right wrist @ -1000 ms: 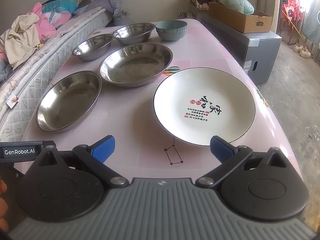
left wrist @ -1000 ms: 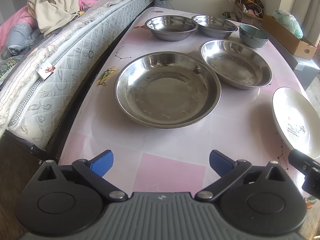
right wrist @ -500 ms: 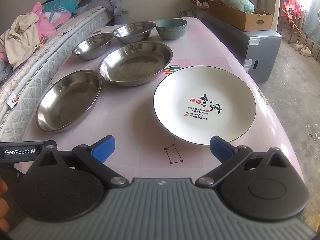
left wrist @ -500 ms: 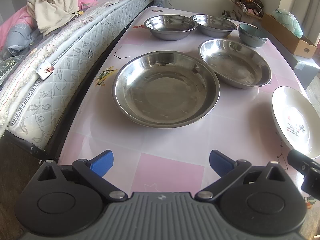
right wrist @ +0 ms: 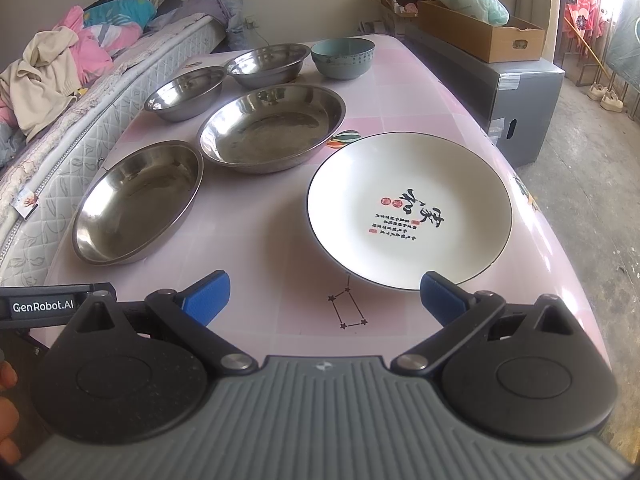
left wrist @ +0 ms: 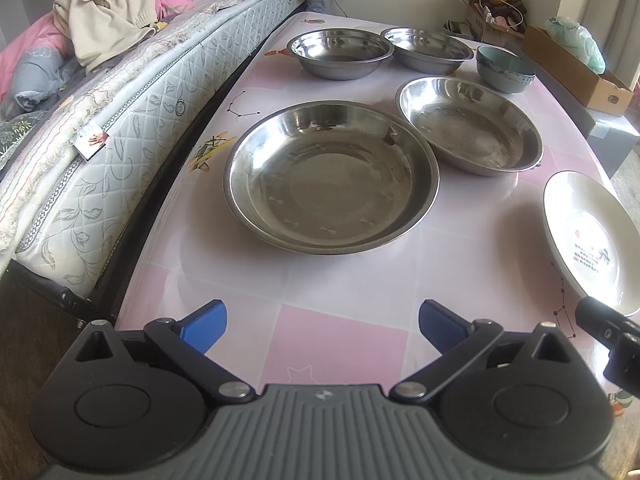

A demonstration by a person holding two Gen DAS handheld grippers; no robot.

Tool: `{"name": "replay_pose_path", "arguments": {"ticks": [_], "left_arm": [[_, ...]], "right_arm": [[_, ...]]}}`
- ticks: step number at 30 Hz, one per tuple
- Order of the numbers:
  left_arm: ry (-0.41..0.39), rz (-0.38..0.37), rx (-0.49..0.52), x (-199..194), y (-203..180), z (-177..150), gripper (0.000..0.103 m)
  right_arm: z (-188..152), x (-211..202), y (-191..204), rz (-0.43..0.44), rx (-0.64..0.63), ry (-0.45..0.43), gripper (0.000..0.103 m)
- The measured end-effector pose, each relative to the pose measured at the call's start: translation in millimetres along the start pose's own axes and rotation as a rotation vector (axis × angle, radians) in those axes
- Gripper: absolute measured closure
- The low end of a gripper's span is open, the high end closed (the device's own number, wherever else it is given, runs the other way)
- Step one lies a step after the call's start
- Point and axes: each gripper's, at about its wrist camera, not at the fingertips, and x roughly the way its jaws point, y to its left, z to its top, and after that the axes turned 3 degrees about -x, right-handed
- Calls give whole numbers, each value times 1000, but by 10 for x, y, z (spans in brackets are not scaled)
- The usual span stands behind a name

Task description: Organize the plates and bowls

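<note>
We hold our left gripper (left wrist: 322,322) spread wide before the steel plate (left wrist: 331,176), our right gripper (right wrist: 325,295) equally wide, empty, near the white plate (right wrist: 410,210).

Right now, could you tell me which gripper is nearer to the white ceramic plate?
Right. The right gripper sits at the white ceramic plate's near rim, one fingertip overlapping it; the left gripper faces the large steel dish, plate off to its right.

A mattress (left wrist: 120,120) heaped with clothes (left wrist: 108,20) ran along the frame's left; a cardboard box (right wrist: 480,30) holding a plastic bag (right wrist: 474,0) sat upper right.
</note>
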Motion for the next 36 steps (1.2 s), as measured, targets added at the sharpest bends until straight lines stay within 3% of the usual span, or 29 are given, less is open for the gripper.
{"name": "replay_pose_path", "arguments": {"ticks": [36], "left_arm": [[24,15,-2,120,63,4,0]], "right_arm": [[-1,75,59,19,0,6,1]]}}
